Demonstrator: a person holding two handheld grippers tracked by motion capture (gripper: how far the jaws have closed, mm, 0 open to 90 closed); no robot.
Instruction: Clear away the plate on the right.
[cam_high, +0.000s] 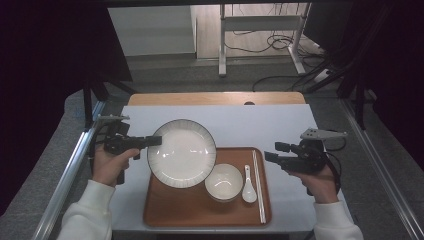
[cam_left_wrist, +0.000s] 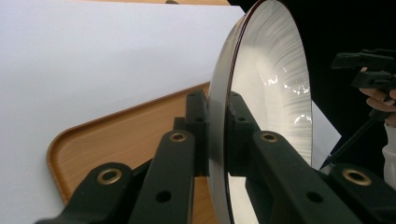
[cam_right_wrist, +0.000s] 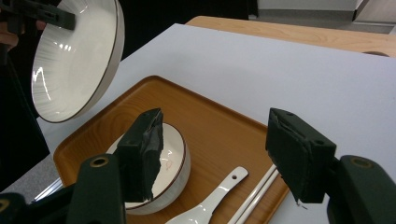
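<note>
The left gripper (cam_high: 152, 141) is clamped on the left rim of the plate (cam_high: 182, 153), one jaw on each face of it, and holds it tilted in the air above the far left corner of the tray (cam_high: 165, 212). The plate is white and glossy, wide and shallow, with fine grey lines running from the centre to the edge and a thin dark line along the rim. On the tray, just right of the plate, stands a small white bowl (cam_high: 223, 182) with a dark rim. Right of the bowl lies a white spoon (cam_high: 248, 186), then a pair of pale chopsticks (cam_high: 258, 185). Right of the tray, the right gripper (cam_high: 272, 151) hovers with its jaws apart and nothing between them.
</note>
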